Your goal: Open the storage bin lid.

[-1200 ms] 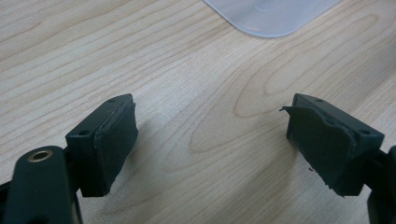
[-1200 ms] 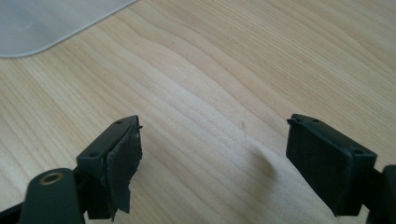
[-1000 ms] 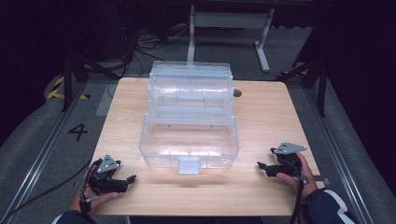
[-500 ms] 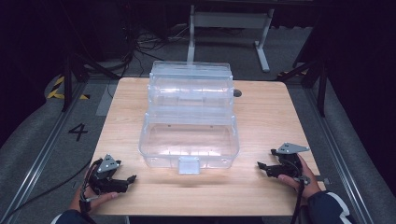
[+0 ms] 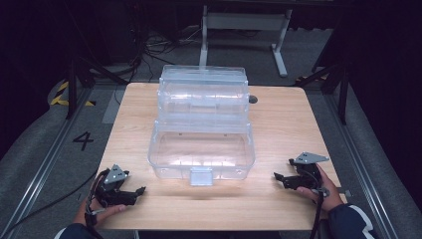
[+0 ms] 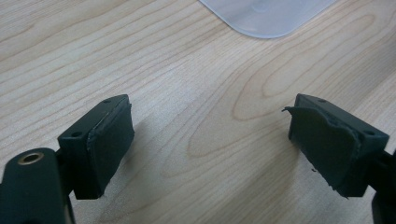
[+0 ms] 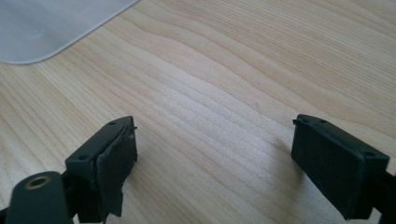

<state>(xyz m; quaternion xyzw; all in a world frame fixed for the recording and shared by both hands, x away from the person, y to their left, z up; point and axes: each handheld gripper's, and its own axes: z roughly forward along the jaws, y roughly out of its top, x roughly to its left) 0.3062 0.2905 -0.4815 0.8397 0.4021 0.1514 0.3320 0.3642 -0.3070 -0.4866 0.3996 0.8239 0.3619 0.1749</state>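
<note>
A clear plastic box (image 5: 201,124) with its lid closed and a front latch (image 5: 201,176) stands in the middle of the wooden table (image 5: 288,124). My left gripper (image 5: 137,191) rests at the near left of the table, pointing right, apart from the box. In the left gripper view my left gripper (image 6: 210,135) is open over bare wood, with a box corner (image 6: 266,16) beyond it. My right gripper (image 5: 278,179) lies at the near right, pointing left. Its jaws have just been opening, and in its own view the right gripper (image 7: 215,149) has nothing between them; a box corner (image 7: 42,28) shows beyond.
A small dark round knob (image 5: 253,99) sits on the table behind the box's right side. A grey metal stand (image 5: 244,25) is on the floor beyond the table. A painted "4" (image 5: 83,141) and yellow-black tape (image 5: 62,94) mark the floor at left.
</note>
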